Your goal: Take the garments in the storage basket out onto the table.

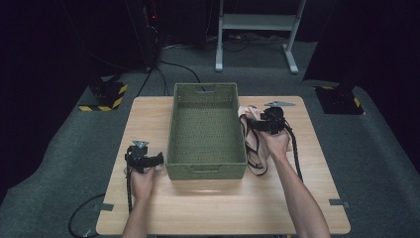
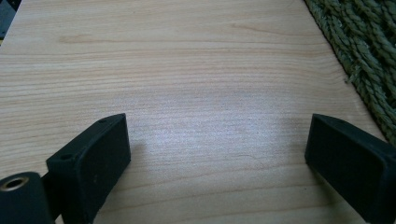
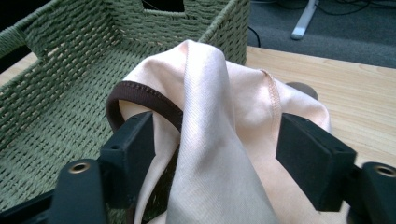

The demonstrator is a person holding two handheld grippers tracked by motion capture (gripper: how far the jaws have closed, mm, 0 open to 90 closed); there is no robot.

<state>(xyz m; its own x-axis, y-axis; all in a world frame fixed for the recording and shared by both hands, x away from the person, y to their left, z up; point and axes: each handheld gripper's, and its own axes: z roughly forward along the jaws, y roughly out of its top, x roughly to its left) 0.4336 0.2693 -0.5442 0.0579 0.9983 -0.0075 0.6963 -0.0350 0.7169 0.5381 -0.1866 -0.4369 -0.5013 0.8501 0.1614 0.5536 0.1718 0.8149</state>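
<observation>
- The right gripper (image 3: 212, 140) has its jaws spread apart. A fold of the pink cloth bag (image 3: 219, 135) with a brown strap (image 3: 144, 100) stands between them. The right pad does not press on it.
- The bag lies on the table (image 1: 297, 198), just beside the right wall of the green woven basket (image 1: 205, 171). Its long side runs along that wall, away from the person.
- From the right gripper, the basket is just to the left.
- The left gripper (image 2: 215, 154) rests far from the bag, on the other side of the basket. Its jaws are spread wide over bare wood.
- I think the right hand (image 1: 277, 144) should do the lifting, since it is nearer.
</observation>
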